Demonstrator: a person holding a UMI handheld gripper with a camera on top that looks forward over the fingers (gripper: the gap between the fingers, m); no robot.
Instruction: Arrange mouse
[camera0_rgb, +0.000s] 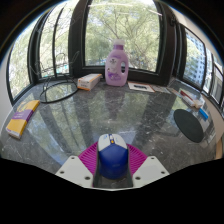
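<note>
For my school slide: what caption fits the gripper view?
Gripper fingers around a blue-and-white mouse on a dark table.

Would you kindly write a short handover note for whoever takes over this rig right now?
Gripper: shut on the blue-and-white computer mouse, pink pads pressing both its sides.
Mouse: between the fingers, low over the dark grey stone table; whether it touches the surface is unclear.
Beyond it: a pink detergent bottle by the window, a round black mouse pad off to one side.
Done: mouse grasped.
Left: place and release it.
</note>
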